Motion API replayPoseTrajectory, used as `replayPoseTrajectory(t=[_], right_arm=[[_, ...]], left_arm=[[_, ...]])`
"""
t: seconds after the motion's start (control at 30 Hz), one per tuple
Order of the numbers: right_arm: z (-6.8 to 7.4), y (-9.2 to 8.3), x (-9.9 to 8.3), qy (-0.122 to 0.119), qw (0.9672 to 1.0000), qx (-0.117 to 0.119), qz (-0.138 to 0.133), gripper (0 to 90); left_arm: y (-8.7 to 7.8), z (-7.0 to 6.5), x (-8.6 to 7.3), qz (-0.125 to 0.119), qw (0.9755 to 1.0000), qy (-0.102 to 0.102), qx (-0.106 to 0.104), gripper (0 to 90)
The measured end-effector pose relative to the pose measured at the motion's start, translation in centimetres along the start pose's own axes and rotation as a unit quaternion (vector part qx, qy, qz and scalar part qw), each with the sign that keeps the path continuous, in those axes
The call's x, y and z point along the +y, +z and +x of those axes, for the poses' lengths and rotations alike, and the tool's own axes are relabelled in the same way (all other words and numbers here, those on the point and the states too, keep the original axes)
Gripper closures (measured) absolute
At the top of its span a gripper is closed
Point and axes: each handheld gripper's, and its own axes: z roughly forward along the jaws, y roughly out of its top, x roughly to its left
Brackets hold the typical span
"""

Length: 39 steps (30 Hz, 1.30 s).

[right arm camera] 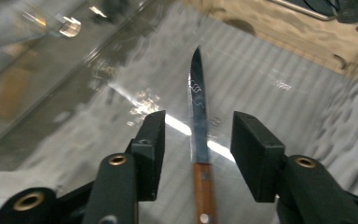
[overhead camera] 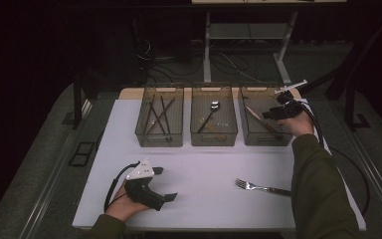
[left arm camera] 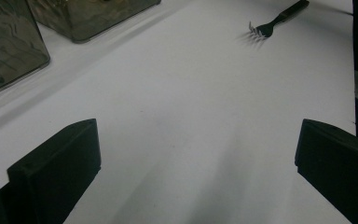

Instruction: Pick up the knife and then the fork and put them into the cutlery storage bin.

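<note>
White table (overhead camera: pixel 204 169): right bin (overhead camera: pixel 265 122) holds knife (right arm camera: pixel 199 121), right gripper (right arm camera: pixel 198 140) fingers spread around it.

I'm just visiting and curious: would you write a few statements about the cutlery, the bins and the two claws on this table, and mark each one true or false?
1. The knife lies between the right claw jaws, which stand apart from it. True.
2. The fork is in the middle bin. False: it lies on the white table in front of the bins; the middle bin holds a spoon.
3. The left claw is open with nothing between its jaws. True.
4. There are two clear bins. False: three stand in a row.
5. The left bin holds chopsticks. True.
</note>
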Motion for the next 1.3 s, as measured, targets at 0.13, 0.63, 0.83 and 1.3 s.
replayPoseTrajectory(t=[0.13, 0.63, 0.83, 1.3], right_arm=[[0.3, -1.1, -0.6, 0.002, 0.9996, 0.015, -0.022, 48.5], [4.4, -6.4, -4.7, -0.032, 0.9941, 0.075, -0.071, 71.8], [6.8, -7.4, -7.3, -0.065, 0.99, 0.106, -0.066, 89.7], [12.3, -7.5, -12.5, -0.14, 0.9774, 0.156, -0.022, 89.8]], left_arm=[[0.0, -0.1, 0.0, -0.001, 1.0, 0.001, 0.0, 0.0], [0.1, -0.1, 0.0, 0.004, 1.0, 0.004, 0.003, 0.0], [0.0, -0.1, 0.0, 0.004, 1.0, 0.003, 0.005, 0.0], [0.0, -0.2, 0.1, 0.0, 1.0, 0.005, 0.001, 0.0]])
